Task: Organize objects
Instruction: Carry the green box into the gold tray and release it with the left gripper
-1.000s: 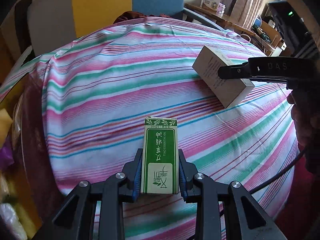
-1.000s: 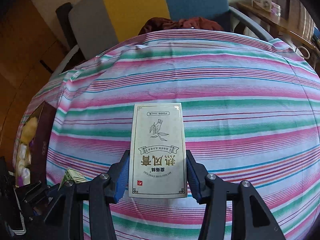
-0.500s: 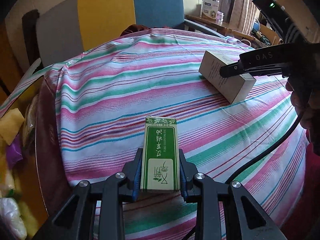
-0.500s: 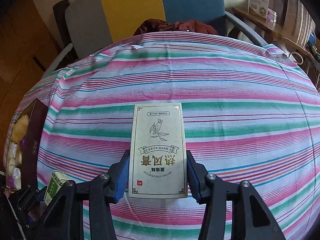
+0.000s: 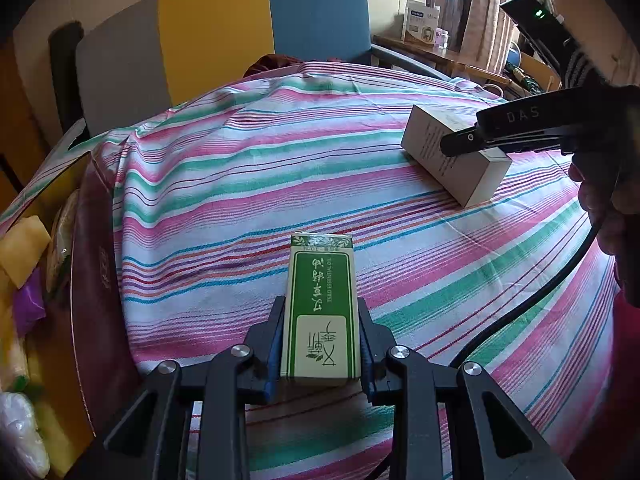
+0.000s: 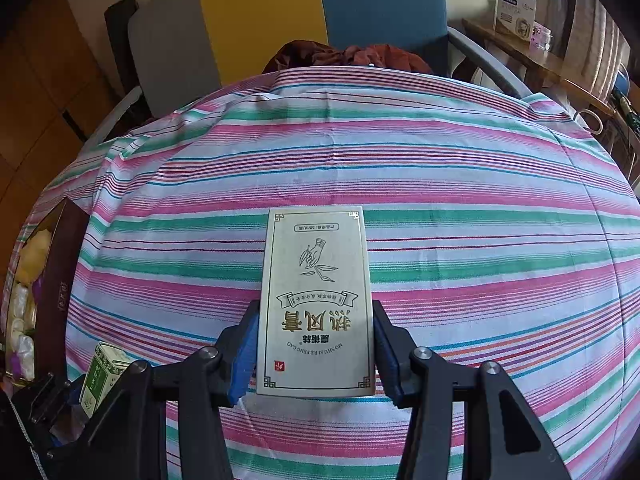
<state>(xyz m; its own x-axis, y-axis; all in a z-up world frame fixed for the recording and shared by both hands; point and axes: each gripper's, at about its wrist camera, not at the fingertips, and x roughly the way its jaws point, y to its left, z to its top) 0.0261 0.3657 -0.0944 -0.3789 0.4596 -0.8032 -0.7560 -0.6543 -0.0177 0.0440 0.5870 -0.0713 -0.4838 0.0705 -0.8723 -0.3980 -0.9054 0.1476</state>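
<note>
- The left gripper (image 5: 320, 344) is clamped on a narrow green box (image 5: 322, 312); its blue-lined pads press both long sides of the box's lower half.
- The green box juts forward from the jaws, over the near left part of a table covered in a striped cloth (image 5: 248, 184). Whether its far end touches the cloth cannot be told.
- The right gripper (image 6: 316, 348) is clamped on a wider cream box (image 6: 316, 296) with gold lettering, its pads against the two long sides near the bottom end.
- In the left wrist view the cream box (image 5: 452, 160) sits near the right edge of the table, tilted, with its lower corner close to or on the cloth; contact cannot be confirmed. The right gripper's black arm crosses over its top.
- A hand (image 5: 608, 204) grips the right gripper's handle at the right edge of that view, and a black cable (image 5: 532, 304) hangs down from it across the cloth.
- The two boxes are well apart, the green one nearer the left edge and the cream one toward the right edge.
- Off the left edge of the table stands a dark red open box (image 5: 92, 280) with yellow and white packets inside.
- Behind the far edge is a chair (image 6: 280, 12) with grey, yellow and blue panels, and a reddish-brown cloth bundle (image 6: 352, 56) lies on it.
</note>
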